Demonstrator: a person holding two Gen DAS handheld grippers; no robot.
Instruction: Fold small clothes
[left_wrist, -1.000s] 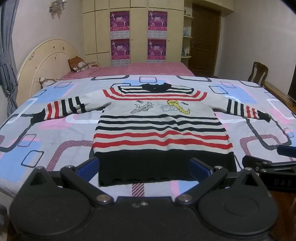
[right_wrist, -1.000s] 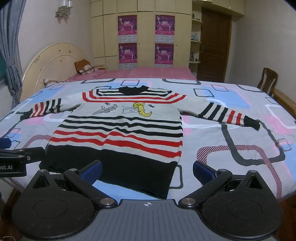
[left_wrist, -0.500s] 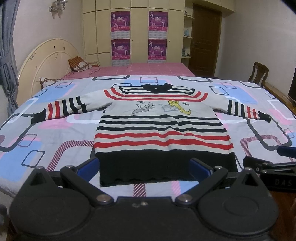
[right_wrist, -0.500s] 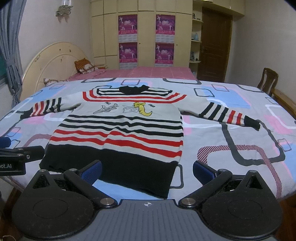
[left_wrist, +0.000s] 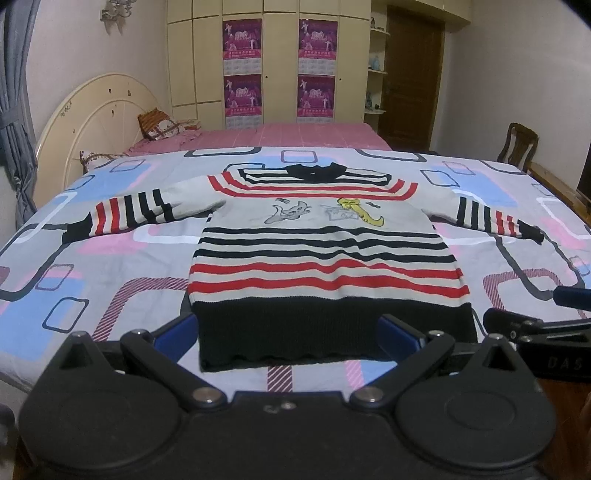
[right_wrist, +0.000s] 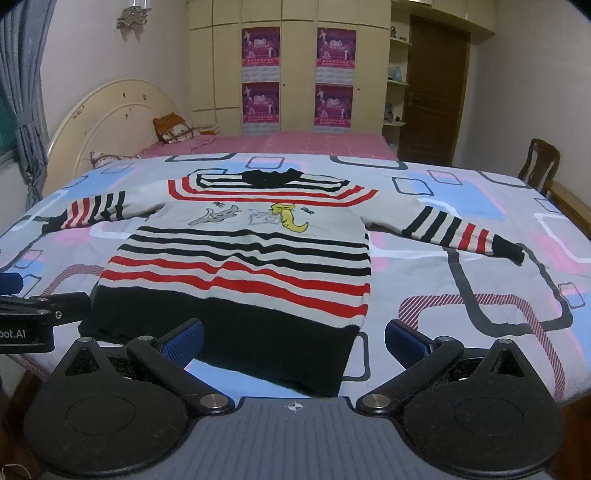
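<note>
While both sets of fingers stand spread and empty, the sweater (left_wrist: 325, 258) lies flat on the bed (left_wrist: 74, 280) (sleeves outstretched), its black hem just ahead of the left gripper (left_wrist: 288, 332) and right gripper (right_wrist: 293, 338).

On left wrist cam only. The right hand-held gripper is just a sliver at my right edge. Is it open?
Observer: Yes. The right hand-held gripper is wide open, with nothing clamped between its blue pads.
Operator: Sweater's right hem corner? My own finger mostly hides it.
Observer: The sweater corner lies flat and unfolded on the bedspread, just ahead of the gap between those pads.
Operator: How does my side look from there?
Observer: Side on, one finger of the left hand-held gripper reaches up beside the hem's left corner. I can't tell whether it touches.
</note>
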